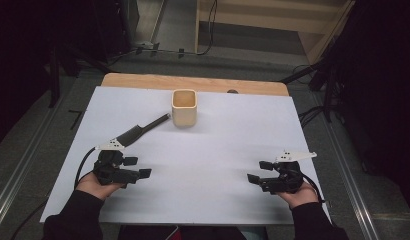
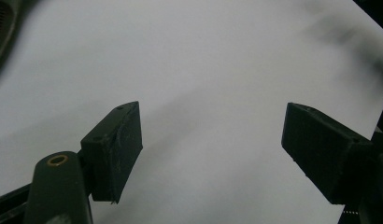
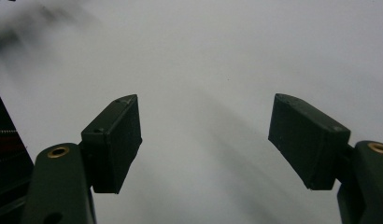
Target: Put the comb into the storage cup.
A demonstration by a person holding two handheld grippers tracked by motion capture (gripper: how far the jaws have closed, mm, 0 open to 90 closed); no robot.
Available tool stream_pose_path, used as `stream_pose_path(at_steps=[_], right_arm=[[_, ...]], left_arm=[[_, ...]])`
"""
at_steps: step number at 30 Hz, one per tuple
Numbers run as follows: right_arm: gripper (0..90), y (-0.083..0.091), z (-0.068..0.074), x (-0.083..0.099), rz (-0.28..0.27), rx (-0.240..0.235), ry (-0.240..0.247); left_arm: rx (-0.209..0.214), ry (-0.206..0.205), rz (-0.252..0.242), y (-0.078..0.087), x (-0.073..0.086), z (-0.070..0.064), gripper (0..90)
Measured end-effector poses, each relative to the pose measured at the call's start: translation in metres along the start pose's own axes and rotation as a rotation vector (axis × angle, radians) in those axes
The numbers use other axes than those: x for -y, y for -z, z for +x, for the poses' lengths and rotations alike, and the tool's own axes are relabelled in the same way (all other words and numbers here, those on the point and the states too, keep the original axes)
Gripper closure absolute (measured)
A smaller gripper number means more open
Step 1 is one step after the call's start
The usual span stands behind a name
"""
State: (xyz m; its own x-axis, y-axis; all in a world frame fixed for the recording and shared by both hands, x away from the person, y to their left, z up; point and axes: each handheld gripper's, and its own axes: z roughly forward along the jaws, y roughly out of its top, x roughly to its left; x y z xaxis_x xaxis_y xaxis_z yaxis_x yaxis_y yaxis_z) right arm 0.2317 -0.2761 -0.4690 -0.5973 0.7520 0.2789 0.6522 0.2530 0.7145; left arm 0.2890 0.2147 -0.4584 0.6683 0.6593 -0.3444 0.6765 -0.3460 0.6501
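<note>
— White sheet [image 1: 218, 150] covers your table, with a strip of bare wood [image 1: 143, 80] along the far edge and dark floor all round.

— And my grippers?

— Your left gripper [image 1: 137, 167] sits low on the near left of the sheet, jaws wide apart with nothing between them. In the left gripper view [image 2: 213, 149] you see blank sheet between the two pads. Your right gripper [image 1: 259, 171] sits on the near right, well apart from the left, also wide open and empty; its own view [image 3: 206, 144] looks down on bare sheet too.

— Where are the things?

— A dark tool [image 1: 143, 130] with a thin handle lies at a slant just beyond your left gripper, its handle end pointing toward the cup [image 1: 184, 107]. Your cup stands upright near the far edge, about midway across, close to the tool's tip but apart from it. I cannot tell what kind of tool it is.
</note>
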Motion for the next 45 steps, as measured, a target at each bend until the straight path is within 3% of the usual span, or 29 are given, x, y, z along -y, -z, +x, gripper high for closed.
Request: stream_pose_path(at_steps=[3,12,23,34,38,42,45], right_arm=[[23.5,0.000,0.000,0.000,0.001,0.000,0.000],[23.5,0.000,0.000,0.000,0.000,0.004,0.002],[23.5,-0.001,0.000,-0.001,0.006,0.005,0.006],[23.5,0.000,0.000,-0.001,0.000,0.005,0.003],[23.5,0.000,0.000,-0.001,0.000,0.005,0.001],[23.5,0.000,0.000,-0.001,-0.001,0.004,0.002],[23.5,0.000,0.000,-0.001,0.000,0.005,0.002]], left_arm=[[-0.021,0.006,-0.009,0.001,-0.002,0.003,20.9],[-0.042,0.077,-0.022,0.006,-0.003,0.013,20.9],[-0.090,0.092,-0.034,0.006,-0.010,0.022,21.4],[-0.084,0.127,-0.043,0.006,-0.022,0.028,22.3],[-0.101,0.108,-0.041,0.006,-0.028,0.029,22.3],[-0.076,0.113,-0.042,0.005,-0.037,0.032,22.3],[-0.085,0.098,-0.044,0.004,-0.047,0.031,22.3]])
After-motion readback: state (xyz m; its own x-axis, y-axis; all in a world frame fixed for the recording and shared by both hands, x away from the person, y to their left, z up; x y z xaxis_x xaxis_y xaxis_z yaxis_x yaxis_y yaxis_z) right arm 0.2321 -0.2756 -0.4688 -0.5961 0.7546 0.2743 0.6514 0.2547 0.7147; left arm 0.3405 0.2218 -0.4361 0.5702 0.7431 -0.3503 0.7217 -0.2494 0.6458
